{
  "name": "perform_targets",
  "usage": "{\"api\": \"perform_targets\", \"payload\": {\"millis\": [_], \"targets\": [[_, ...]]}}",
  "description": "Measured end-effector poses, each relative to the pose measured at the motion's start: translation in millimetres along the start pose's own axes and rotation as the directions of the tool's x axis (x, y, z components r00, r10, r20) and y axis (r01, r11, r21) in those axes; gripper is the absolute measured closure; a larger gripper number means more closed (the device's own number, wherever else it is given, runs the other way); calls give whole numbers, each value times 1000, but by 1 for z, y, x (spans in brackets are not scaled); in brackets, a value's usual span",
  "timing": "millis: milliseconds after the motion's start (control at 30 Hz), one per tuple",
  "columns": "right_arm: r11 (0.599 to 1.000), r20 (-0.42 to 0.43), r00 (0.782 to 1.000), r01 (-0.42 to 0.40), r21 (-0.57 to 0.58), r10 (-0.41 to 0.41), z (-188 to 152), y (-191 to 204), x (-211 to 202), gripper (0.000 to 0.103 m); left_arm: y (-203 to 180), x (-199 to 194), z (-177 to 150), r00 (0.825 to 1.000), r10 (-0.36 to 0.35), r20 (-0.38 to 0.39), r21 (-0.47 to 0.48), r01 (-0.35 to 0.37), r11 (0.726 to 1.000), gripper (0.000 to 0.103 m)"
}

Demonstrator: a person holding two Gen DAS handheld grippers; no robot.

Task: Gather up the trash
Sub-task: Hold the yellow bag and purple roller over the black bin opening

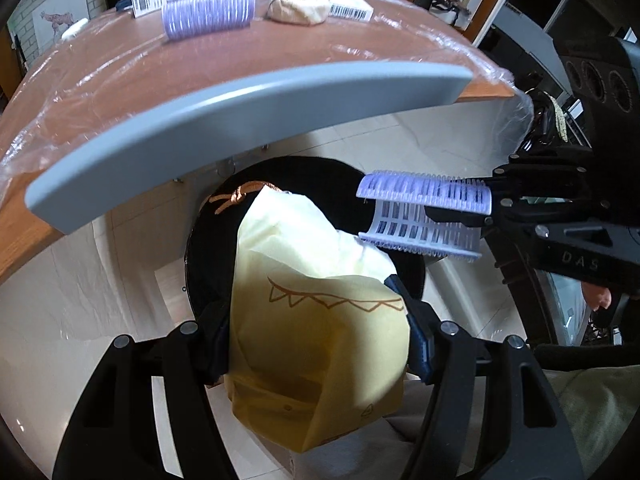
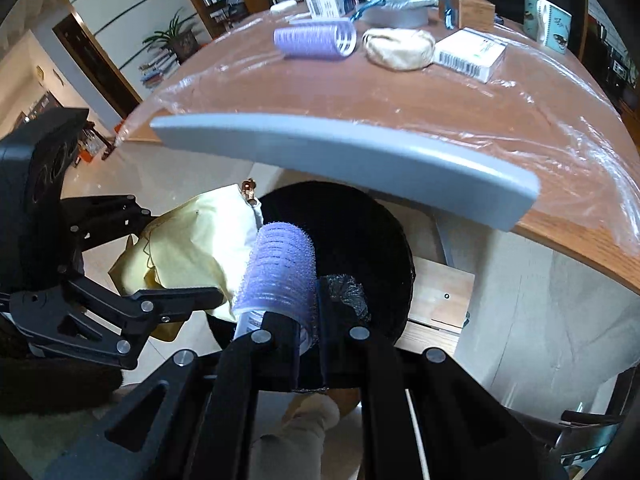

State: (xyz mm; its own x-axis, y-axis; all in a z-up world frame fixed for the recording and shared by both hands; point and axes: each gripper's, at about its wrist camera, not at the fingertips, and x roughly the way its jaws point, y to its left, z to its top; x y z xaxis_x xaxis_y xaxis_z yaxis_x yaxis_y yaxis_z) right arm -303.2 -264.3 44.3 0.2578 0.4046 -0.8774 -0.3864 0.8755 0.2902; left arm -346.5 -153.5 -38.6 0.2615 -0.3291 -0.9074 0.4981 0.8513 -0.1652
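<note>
My left gripper [image 1: 316, 320] is shut on a pale yellow drawstring bag [image 1: 320, 344], which is printed with a brown zigzag. The bag hangs over a round black bin [image 1: 304, 176] on the floor below the table edge. My right gripper [image 2: 310, 312] is shut on the wall of a lilac hair roller [image 2: 280, 268], held above the same bin [image 2: 352, 232]. In the left wrist view the roller [image 1: 424, 216] and the right gripper [image 1: 460, 208] come in from the right, just above the bag. In the right wrist view the left gripper [image 2: 172, 256] holds the bag [image 2: 192, 240] at the left.
A grey curved bar [image 1: 240, 108] runs along the edge of the film-covered wooden table [image 1: 280, 52], above the bin. On the table lie a second lilac roller [image 1: 208, 10], a beige pouch [image 1: 298, 6] and a barcoded white box [image 1: 350, 4]. Pale floor tiles surround the bin.
</note>
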Motion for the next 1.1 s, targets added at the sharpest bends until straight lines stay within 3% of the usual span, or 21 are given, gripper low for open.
{"api": "perform_targets", "payload": {"millis": [567,1100], "targets": [[996,-74,996,51,77,-45,0,-13,42,93,9,41,2,995,69,-67,15,-68,998,36],[993,-101,993,75,95,-65,-1,-18,51,91,-5,55,14,992,95,-89,34,-92,995,35]]}}
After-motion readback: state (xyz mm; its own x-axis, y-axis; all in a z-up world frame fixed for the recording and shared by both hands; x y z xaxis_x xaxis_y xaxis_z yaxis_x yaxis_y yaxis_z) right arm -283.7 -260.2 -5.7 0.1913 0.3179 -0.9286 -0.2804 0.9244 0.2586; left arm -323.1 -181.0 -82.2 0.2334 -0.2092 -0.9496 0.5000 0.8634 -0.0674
